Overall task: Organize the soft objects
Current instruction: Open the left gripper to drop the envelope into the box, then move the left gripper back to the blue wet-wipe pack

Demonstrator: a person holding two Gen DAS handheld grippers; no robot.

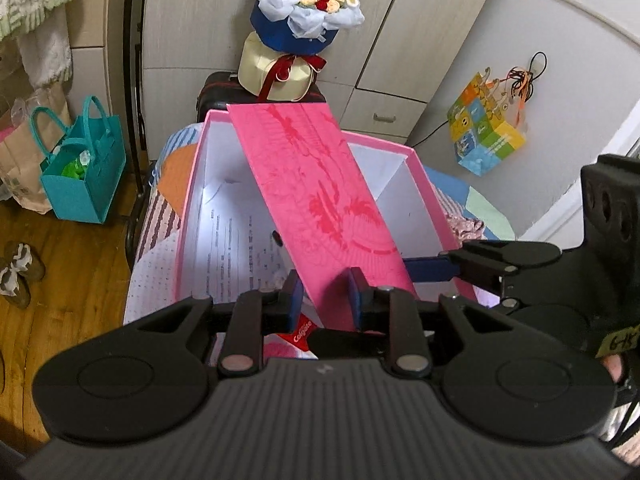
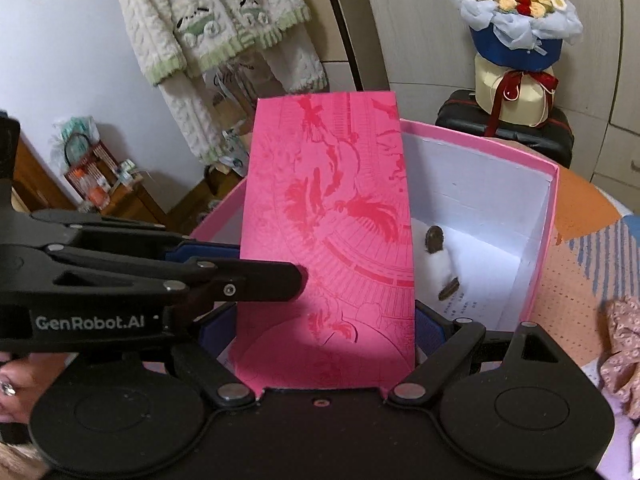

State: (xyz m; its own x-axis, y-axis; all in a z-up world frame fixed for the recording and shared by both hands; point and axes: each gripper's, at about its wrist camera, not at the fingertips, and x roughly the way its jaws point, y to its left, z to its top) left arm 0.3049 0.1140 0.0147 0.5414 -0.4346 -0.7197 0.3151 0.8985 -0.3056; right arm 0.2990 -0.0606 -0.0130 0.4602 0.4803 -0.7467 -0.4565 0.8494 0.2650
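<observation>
You hold a flat pink cardboard lid printed with red figures (image 1: 320,200) tilted over an open pink cardboard box with white inner walls (image 1: 404,160), which sits on a patchwork bedcover (image 1: 160,220). Your left gripper (image 1: 324,296) is clenched across the lid's thin near edge, its blue pads pressing both faces. Your right gripper (image 2: 324,332) spans the lid's full width, jaws spread wide and bearing on its two long edges. Inside the box, the right wrist view shows a small white fluffy toy with brown ends (image 2: 440,264) lying on a printed paper sheet (image 1: 232,248) on the floor. A pink floral cloth (image 2: 624,344) lies outside, beside the box on the bedcover.

The lid is the likely trouble. Squeezed edge to edge by the right gripper, the board could bow and spring free. Should either grip slacken while it hangs askew, it could drop into the box onto the toy, or catch a wall and shove the box across the soft bedcover. Closing now would also leave the floral cloth unpacked.
</observation>
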